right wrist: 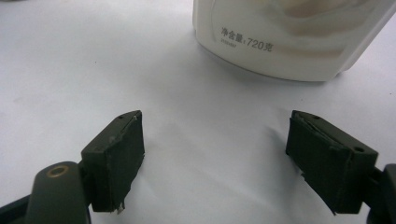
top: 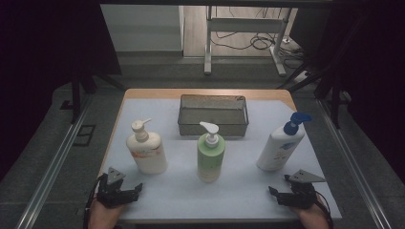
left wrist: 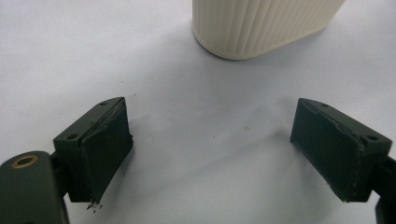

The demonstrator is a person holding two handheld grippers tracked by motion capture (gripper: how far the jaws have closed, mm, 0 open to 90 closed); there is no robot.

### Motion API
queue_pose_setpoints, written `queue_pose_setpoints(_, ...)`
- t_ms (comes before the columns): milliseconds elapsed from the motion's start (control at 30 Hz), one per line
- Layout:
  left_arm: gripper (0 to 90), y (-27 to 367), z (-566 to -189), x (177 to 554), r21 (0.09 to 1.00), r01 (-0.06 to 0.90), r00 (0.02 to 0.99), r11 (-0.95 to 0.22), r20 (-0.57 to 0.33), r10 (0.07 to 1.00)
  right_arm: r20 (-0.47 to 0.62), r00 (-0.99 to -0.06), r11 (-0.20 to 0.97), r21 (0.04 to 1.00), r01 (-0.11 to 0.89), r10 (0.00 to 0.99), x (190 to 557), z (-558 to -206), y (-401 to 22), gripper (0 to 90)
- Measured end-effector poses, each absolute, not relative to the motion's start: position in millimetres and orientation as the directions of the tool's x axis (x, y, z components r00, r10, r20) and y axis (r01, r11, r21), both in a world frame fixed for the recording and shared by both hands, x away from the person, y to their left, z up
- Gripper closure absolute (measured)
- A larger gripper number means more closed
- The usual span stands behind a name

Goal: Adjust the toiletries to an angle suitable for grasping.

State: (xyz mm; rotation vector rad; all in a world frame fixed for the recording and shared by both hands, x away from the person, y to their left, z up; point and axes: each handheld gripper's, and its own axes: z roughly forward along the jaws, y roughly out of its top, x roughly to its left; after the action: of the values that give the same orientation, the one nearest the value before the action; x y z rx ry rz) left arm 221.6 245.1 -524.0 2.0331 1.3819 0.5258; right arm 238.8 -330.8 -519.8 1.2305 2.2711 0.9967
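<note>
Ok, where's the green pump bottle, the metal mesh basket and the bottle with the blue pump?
green pump bottle [top: 210, 160], high view, its body
metal mesh basket [top: 213, 127], high view, near wall
white bottle with blue pump [top: 279, 150], high view, its body

Dim room w/ grey floor [top: 47, 143], dark curtains [top: 43, 43], white table frame [top: 246, 28] & cables [top: 260, 43] behind

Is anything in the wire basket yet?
No, the wire basket is empty; all three bottles stand on the table.
</note>
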Motion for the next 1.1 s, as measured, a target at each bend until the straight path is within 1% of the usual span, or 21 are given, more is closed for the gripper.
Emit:
queue_pose_setpoints(233,12.2,244.0,-522.7,222.3,0.673,0.689,0.372,-0.269,-0.010,0.928,0.011,-0.550,0.368,0.732,0.574,0.835,238.8,-519.8,-330.6,19.0)
queue_pose_setpoints(567,11.8,244.4,-524.0,221.7,0.682,0.682,0.372,-0.265,-0.011,0.928,0.008,-0.549,0.371,0.729,0.576,0.836,239.0,-519.2,-330.3,19.1)
queue_pose_setpoints(700,11.7,246.4,-525.2,221.5,0.692,0.669,0.386,-0.271,-0.013,0.922,0.006,-0.545,0.374,0.721,0.584,0.838,239.6,-518.0,-329.1,19.3)
queue_pose_setpoints(1100,11.6,246.5,-525.8,221.2,0.697,0.668,0.381,-0.261,-0.019,0.924,0.010,-0.556,0.392,0.698,0.599,0.831,242.0,-514.7,-328.8,18.2)
